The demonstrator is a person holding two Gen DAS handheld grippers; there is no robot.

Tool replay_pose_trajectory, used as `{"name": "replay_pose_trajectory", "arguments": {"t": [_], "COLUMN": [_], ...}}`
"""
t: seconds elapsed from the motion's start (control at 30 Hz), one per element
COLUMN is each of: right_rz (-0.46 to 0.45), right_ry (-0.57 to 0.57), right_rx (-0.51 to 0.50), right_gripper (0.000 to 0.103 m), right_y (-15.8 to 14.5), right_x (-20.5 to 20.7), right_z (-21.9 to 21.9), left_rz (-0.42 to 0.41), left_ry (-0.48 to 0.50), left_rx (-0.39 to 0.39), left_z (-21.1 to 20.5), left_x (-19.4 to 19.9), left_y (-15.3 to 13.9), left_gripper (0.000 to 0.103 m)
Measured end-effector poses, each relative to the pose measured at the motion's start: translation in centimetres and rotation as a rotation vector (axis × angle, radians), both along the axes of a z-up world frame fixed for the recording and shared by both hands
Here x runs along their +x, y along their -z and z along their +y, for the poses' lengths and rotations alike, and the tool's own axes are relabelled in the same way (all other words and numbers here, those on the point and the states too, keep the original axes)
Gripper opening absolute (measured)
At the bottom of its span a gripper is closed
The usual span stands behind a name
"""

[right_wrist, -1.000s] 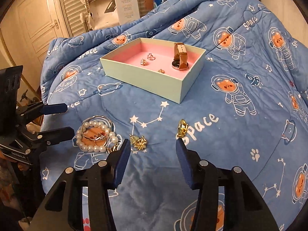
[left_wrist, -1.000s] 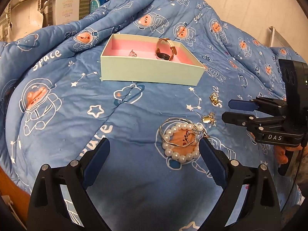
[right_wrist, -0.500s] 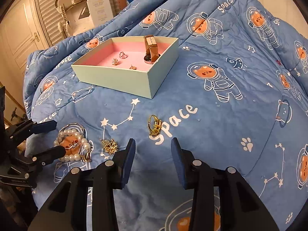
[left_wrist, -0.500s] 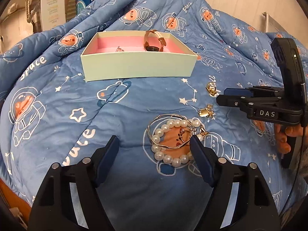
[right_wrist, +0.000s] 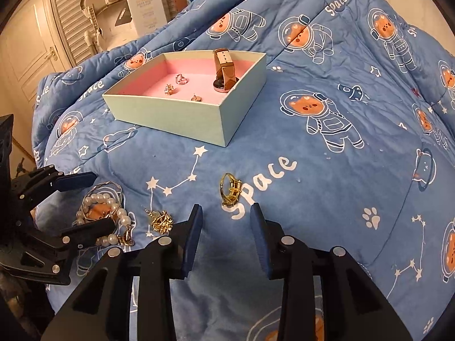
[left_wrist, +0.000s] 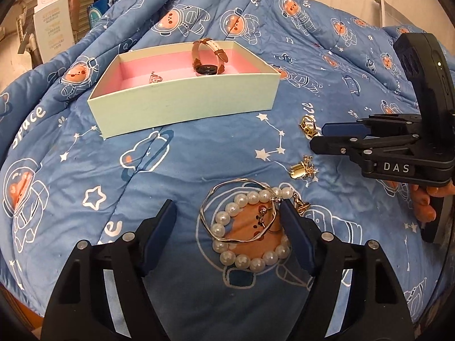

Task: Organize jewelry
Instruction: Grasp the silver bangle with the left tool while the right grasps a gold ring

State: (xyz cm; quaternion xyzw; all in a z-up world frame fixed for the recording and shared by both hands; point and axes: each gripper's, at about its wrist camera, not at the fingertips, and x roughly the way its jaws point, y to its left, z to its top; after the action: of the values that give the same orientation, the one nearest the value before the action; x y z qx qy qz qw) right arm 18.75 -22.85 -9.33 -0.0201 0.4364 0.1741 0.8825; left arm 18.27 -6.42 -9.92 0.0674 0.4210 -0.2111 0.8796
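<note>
A blue astronaut-print quilt [left_wrist: 199,164] carries a pale green box [left_wrist: 184,105] well beyond both jaws, a pearl bracelet [left_wrist: 250,233] by the left jaws, and a gold ring [right_wrist: 230,189] just ahead of the right jaws.

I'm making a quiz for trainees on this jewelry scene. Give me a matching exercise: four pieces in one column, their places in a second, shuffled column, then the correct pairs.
Things:
1. watch
2. pearl bracelet
3. gold ring
4. gold charm

Places:
A. on the quilt, just ahead of the right gripper, whose fingers are closing with nothing between them
B. inside the pink-lined box
C. on the quilt, between the ring and the bracelet
D. on the quilt, by the left gripper, under a thin bangle

Pairs: 1-B, 2-D, 3-A, 4-C
</note>
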Motion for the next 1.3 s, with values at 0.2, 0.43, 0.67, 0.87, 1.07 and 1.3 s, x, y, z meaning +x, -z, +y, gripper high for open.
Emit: {"name": "replay_pose_trajectory", "arguments": {"t": [0.2,0.43,0.67,0.87,1.07,1.3], "right_rz": [0.015,0.020,0.007,0.010,-0.002,-0.021], "right_ry": [0.017,0.022,0.014,-0.019,-0.033,-0.063], "right_rx": [0.002,0.013,0.042,0.120,0.131,0.168], "right_gripper": [0.018,0.012,0.012,0.012,0.012,0.012], "right_y": [0.4,0.5,-0.2,-2.0,-3.0,-4.8], "right_x": [1.0,1.1,0.5,0.1,0.2,1.2], "right_z": [0.3,0.2,-0.1,-0.2,0.1,1.0], "left_rz": [0.014,0.002,-0.012,-0.038,-0.062,-0.075], "left_ry": [0.000,-0.030,-0.053,-0.073,-0.077,-0.084], "left_rx": [-0.030,-0.071,-0.116,-0.126,-0.128,-0.128], "left_z": [0.0,0.5,1.3,2.1,2.6,2.8], "left_x": [0.4,0.1,-0.7,-1.1,-0.7,1.1], "left_y": [-0.1,-0.4,-1.3,-2.9,-4.2,-5.1], "left_gripper": [0.055,0.054,0.054,0.054,0.054,0.054]}}
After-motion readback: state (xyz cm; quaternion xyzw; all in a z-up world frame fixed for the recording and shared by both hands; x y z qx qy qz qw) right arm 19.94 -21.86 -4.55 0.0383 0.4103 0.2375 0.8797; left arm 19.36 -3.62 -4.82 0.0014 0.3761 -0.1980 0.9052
